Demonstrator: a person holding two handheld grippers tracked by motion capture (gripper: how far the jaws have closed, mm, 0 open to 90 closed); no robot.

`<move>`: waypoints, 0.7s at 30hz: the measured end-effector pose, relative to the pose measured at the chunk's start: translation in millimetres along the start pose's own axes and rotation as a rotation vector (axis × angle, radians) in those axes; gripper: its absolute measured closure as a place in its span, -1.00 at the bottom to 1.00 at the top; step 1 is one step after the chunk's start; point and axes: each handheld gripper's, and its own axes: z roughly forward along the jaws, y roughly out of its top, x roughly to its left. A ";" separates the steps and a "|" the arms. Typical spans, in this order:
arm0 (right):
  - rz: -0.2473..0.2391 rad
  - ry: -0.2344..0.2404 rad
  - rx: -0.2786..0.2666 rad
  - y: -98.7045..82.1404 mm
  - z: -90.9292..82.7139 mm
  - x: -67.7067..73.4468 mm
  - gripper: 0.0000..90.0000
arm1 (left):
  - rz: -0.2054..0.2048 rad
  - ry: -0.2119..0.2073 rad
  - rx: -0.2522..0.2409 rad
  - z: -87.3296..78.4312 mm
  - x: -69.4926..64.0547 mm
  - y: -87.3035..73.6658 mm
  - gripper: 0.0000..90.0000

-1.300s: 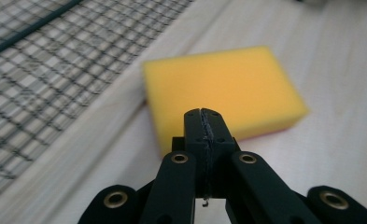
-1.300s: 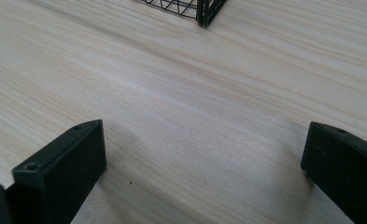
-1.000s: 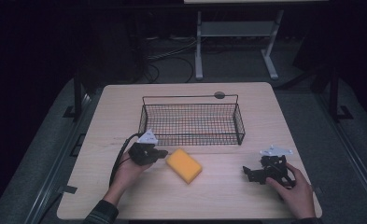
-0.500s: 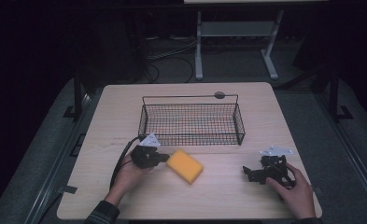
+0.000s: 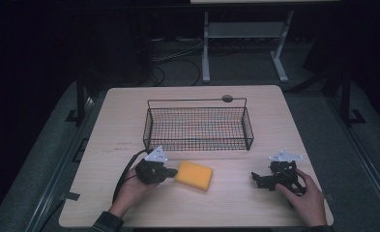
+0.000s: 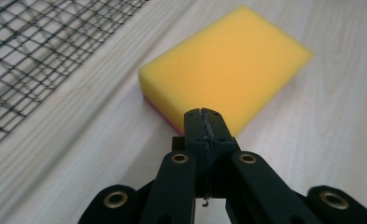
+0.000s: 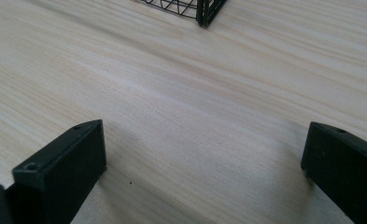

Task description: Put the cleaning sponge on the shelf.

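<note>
Counter: pale wood-grain rectangular counter (image 5: 115, 121), seen from above; hands reaching in from the near edge.
Sponge: yellow rectangular foam sponge (image 5: 194, 175) with a thin pink layer along its underside, lying flat on the counter just in front of the basket, between the two hands and nearer the left one.
Basket: black wire-mesh rectangular basket (image 5: 198, 126), standing upright at mid-counter, looking empty; apart from the sponge.
Left tool: black two-jaw left tool (image 6: 204, 122) pressed closed, nothing between the jaws; tip right at the sponge's near end, contact impossible to confirm.
Right tool: black two-jaw right tool (image 7: 202, 168) spread wide, nothing held, low over bare counter, well apart from the sponge, with a basket corner ahead.
Handling: probably very light, soft and compressible; not fragile, not slippery; likely to slide under a push from closed jaws.
Hold: best taken across the short width or by top and bottom faces near the middle, with jaws opened first and a gentle squeeze.
</note>
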 end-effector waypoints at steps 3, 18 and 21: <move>0.000 0.000 0.000 0.0 0.0 0.0 -1.00 | 0.010 -0.015 -0.005 1.6 -6.6 1.0 0.99; 0.000 0.000 0.000 0.0 0.0 0.0 -1.00 | 0.058 -0.090 0.005 15.2 -33.3 8.3 0.99; -0.001 0.000 0.000 0.0 0.0 0.0 -1.00 | 0.060 -0.094 0.008 16.3 -33.7 8.7 0.99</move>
